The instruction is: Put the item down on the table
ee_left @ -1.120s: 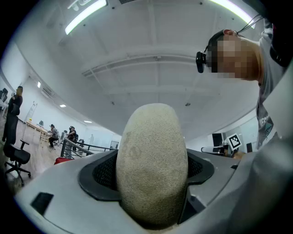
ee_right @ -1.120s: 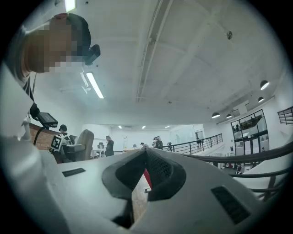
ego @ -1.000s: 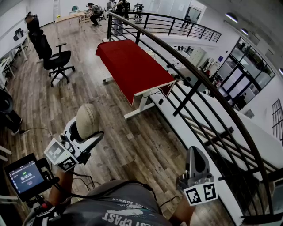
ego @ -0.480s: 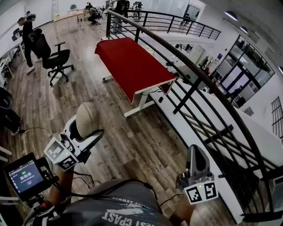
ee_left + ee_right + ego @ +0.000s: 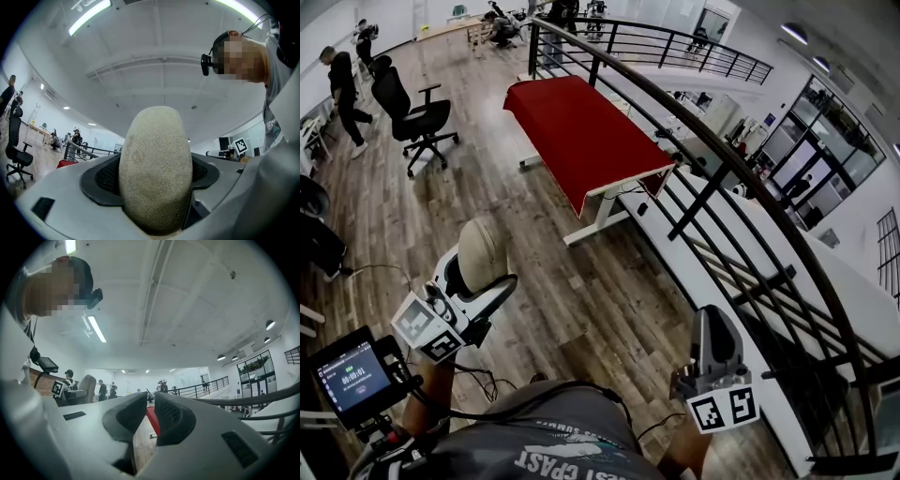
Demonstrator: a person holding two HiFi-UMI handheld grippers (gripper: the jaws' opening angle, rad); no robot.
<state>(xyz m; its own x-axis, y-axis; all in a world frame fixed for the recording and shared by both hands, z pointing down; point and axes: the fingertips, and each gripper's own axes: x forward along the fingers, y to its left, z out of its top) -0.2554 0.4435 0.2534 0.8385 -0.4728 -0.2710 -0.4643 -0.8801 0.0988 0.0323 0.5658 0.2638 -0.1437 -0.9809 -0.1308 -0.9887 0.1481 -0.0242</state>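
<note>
A beige, rough, egg-shaped item (image 5: pixel 481 251) stands upright in my left gripper (image 5: pixel 476 277), low on the left of the head view. In the left gripper view the item (image 5: pixel 155 164) fills the space between the dark pads, which press on both its sides. My right gripper (image 5: pixel 715 345) is held low on the right, pointing up and forward. Its jaws are together with only a thin slit (image 5: pixel 149 413) and nothing between them. The table with the red cloth (image 5: pixel 581 131) stands well ahead across the wooden floor, apart from both grippers.
A black curved railing (image 5: pixel 722 178) runs along the right, close to the table's far side. A black office chair (image 5: pixel 417 122) stands at the left, with a walking person (image 5: pixel 342 80) beyond it. A small screen (image 5: pixel 347 377) sits by my left arm.
Both grippers stay almost in place, the item still held. The table sits slightly lower in the view. A person at the far left has walked a few steps.
</note>
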